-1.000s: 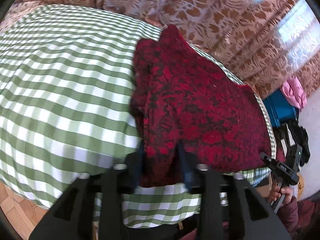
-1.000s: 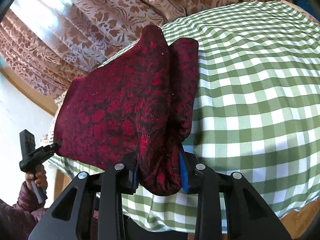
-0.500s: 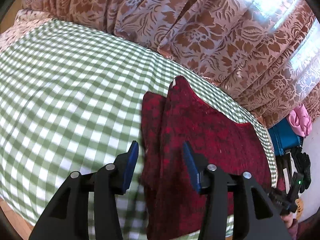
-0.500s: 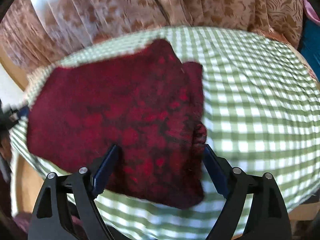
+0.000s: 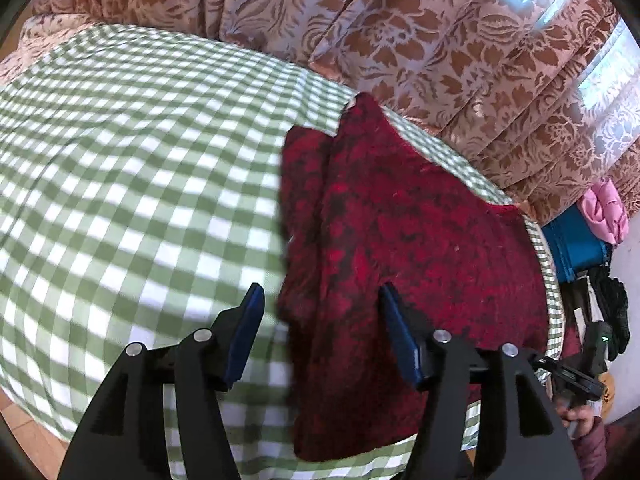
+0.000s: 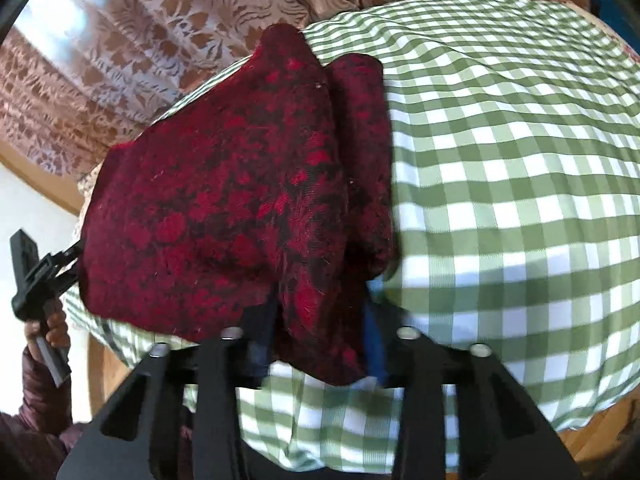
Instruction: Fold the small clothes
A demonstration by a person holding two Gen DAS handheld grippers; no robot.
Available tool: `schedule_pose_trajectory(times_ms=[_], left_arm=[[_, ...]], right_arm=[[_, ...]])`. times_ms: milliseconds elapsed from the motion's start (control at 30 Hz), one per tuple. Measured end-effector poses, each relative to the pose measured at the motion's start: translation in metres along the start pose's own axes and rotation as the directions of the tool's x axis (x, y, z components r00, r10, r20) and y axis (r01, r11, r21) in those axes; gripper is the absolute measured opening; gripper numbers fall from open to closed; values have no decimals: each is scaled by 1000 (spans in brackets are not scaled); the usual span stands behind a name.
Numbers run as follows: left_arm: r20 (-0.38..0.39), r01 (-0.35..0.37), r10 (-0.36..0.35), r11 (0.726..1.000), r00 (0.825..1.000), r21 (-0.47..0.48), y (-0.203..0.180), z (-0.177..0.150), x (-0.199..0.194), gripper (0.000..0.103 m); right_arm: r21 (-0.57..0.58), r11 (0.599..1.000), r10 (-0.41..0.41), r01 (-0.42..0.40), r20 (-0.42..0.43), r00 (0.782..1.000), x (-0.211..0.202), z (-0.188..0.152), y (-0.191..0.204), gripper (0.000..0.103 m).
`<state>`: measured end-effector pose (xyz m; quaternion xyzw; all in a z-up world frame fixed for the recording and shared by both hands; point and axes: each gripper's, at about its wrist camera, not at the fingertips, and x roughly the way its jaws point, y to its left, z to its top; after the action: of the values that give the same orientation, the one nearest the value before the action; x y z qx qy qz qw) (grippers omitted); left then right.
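A dark red patterned garment [image 5: 400,240] lies folded on the green-and-white checked tablecloth [image 5: 120,180]. My left gripper [image 5: 322,332] is open above the garment's near edge, its blue pads apart with the cloth's edge between them, not pinched. In the right wrist view the garment [image 6: 224,208] lies on the cloth [image 6: 520,160], and my right gripper [image 6: 320,340] is shut on a fold of its near edge, the fabric bunched between the fingers. The left gripper shows at the left there [image 6: 36,276].
Brown floral curtains [image 5: 400,40] hang behind the table. A blue item [image 5: 576,244] and pink cloth [image 5: 604,212] sit at the far right. The table's near edge drops to a wooden floor [image 5: 24,436].
My left gripper let go of the garment's edge, opened and lifted away. My right gripper opened half a second ago and has shut again on the garment's near fold.
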<state>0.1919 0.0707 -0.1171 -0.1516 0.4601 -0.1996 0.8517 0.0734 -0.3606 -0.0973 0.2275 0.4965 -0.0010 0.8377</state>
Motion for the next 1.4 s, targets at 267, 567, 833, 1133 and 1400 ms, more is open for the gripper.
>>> schedule_pose_trajectory(times_ms=[267,567,833,1133,1400], left_arm=[[6,-46,46,998,999,51,-11,-2,-1,64],[160,-249,223,954,962,168,-49,34,-23,71],[226,-329,275,908,935,260,-73,43,-23,74],[220,-343,289,898,932,275,-75,56,-6,74],[210,-357,305,891,929,281,-71,65,7,74]], right_arm=[[13,1000,7,-6,-81,997,-7,-33,-13,35],[-33,996,-77,86,208,975,-55,24,16,81],[-85,984,-133,158,243,961,-4,81,64,81],[-25,977,-198,211,255,946,24,114,53,83],[19,958,-282,287,257,924,32,116,40,83]])
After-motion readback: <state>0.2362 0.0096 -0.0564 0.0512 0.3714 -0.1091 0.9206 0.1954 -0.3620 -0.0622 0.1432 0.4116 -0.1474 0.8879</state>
